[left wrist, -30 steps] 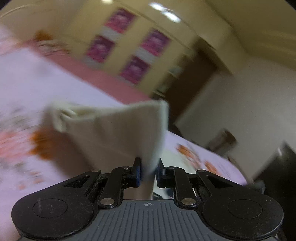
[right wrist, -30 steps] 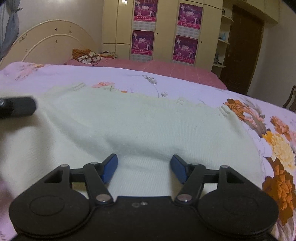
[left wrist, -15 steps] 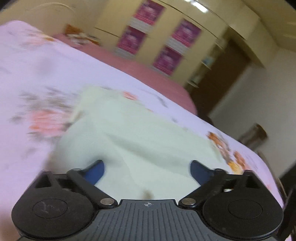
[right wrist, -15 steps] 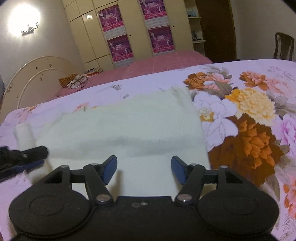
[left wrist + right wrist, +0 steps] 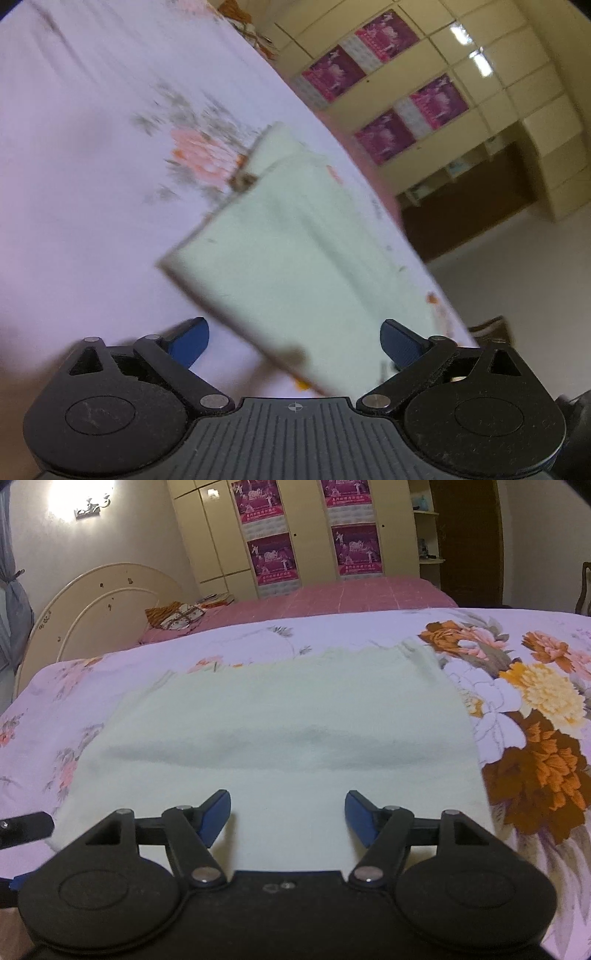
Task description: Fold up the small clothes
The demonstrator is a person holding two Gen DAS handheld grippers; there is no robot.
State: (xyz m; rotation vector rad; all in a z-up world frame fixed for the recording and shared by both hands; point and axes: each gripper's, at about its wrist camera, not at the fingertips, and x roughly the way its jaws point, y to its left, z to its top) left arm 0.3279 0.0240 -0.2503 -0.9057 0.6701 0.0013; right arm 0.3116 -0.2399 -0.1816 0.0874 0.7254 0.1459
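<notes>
A pale cream cloth (image 5: 280,720) lies folded flat on the flowered bedsheet (image 5: 535,686), with a soft crease across its middle. My right gripper (image 5: 288,812) hovers open over the cloth's near edge, nothing between its fingers. In the left wrist view the same cloth (image 5: 295,258) is blurred and runs away diagonally. My left gripper (image 5: 293,343) is low at its near corner, jaws wide and closing; the corner lies between the blue pads (image 5: 190,341), which do not press on it. A dark finger of the left gripper (image 5: 26,827) shows at the cloth's left edge.
The lilac sheet (image 5: 74,184) stretches bare to the left of the cloth. Beyond it are a pink bed (image 5: 332,594) with a pile of patterned fabric (image 5: 177,614), a cream headboard (image 5: 92,605), wardrobes with purple posters (image 5: 306,535), a dark door (image 5: 465,542) and a chair (image 5: 583,587).
The left gripper let go of the cloth fold it held up, opened wide, sank toward the bed and rolled. The cloth now lies flat. The right gripper shifted slightly, still open.
</notes>
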